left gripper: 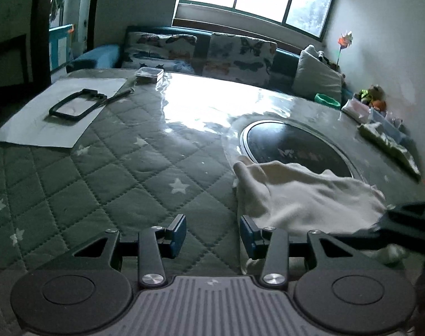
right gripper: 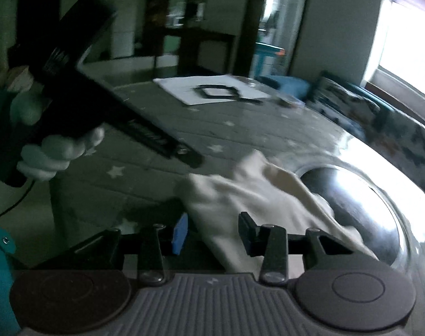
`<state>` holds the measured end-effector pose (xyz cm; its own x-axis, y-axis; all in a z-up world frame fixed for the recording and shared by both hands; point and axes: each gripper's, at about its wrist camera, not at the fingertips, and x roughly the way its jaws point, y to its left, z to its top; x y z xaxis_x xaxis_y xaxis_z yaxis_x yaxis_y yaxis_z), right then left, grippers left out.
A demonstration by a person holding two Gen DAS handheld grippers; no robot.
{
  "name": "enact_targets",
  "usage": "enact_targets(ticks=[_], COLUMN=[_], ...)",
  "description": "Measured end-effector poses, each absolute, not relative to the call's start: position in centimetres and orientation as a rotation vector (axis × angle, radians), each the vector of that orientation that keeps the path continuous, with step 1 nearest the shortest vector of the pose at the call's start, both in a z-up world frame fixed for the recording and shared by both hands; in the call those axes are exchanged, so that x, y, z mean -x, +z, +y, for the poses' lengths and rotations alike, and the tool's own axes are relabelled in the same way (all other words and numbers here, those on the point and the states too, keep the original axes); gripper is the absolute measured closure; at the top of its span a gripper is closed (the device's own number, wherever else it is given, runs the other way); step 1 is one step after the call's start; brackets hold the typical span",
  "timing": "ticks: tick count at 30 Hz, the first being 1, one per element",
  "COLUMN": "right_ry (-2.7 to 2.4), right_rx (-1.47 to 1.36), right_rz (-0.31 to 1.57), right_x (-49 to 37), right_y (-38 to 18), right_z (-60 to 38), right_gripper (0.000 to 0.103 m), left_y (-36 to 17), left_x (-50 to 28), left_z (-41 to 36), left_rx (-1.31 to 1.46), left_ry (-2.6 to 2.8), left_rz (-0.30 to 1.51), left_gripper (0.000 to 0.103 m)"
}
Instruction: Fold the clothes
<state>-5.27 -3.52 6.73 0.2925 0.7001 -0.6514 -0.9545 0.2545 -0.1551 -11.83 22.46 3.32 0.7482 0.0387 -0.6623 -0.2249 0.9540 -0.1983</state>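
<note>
A crumpled cream-white garment (left gripper: pixel 304 196) lies on the quilted green table cover, partly over a dark round inset. It also shows in the right wrist view (right gripper: pixel 257 198). My left gripper (left gripper: pixel 213 236) is open, hovering over the quilt just left of the garment; its right finger is at the cloth's near edge. My right gripper (right gripper: pixel 213 236) is open with the garment's near part lying between and under its fingers. The right gripper's body shows at the right edge of the left wrist view (left gripper: pixel 402 224). The left gripper, held by a gloved hand, shows in the right wrist view (right gripper: pixel 106 103).
A white sheet (left gripper: pixel 58 112) with a black frame (left gripper: pixel 75 105) lies at the table's far left. A clear box (left gripper: pixel 149 74) sits at the far edge. The dark round inset (left gripper: pixel 293 142) is beyond the garment. A sofa with butterfly cushions (left gripper: pixel 206 53) stands behind. Clutter (left gripper: pixel 380 123) lines the right edge.
</note>
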Motion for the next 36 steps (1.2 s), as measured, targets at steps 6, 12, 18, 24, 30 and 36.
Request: enact_targets(ticks=[6,12,18,24,30,36], right_ry=[1.214,1.155,1.137,1.134,1.145,1.155], right_rx=[0.701,0.733,0.488,0.335,0.273,0.232], right_rz=[0.476,0.488,0.562,0.583,0.571,0.566], right_x=[6.5,7.1,5.0,3.2,2.5,1.7], right_y=[5.5,4.2,6.3,8.4,9.0,8.7], right_z=[1.0,2.8,0.4,-2.0,-3.7,-4.4], right_gripper=[0.061,0.086,0.094,0.094,0.094,0.095], left_y=[3.5,3.3,3.0,2.3,1.5,1.0], left_x=[11.2,10.3,8.7,6.8,5.0,3.8], left_z=[24.0,24.8,24.6,24.4,23.6,23.1], left_rx=[0.348,0.431,0.551,0.696,0.779,0.809], left_ry=[0.13,0.085,0.038,0.016,-0.002,-0.024], left_rz=[0.723,0.736,0.771,0.834,0.9,0.921], left_gripper=[0.056,0.045,0.036,0.032,0.034,0.041])
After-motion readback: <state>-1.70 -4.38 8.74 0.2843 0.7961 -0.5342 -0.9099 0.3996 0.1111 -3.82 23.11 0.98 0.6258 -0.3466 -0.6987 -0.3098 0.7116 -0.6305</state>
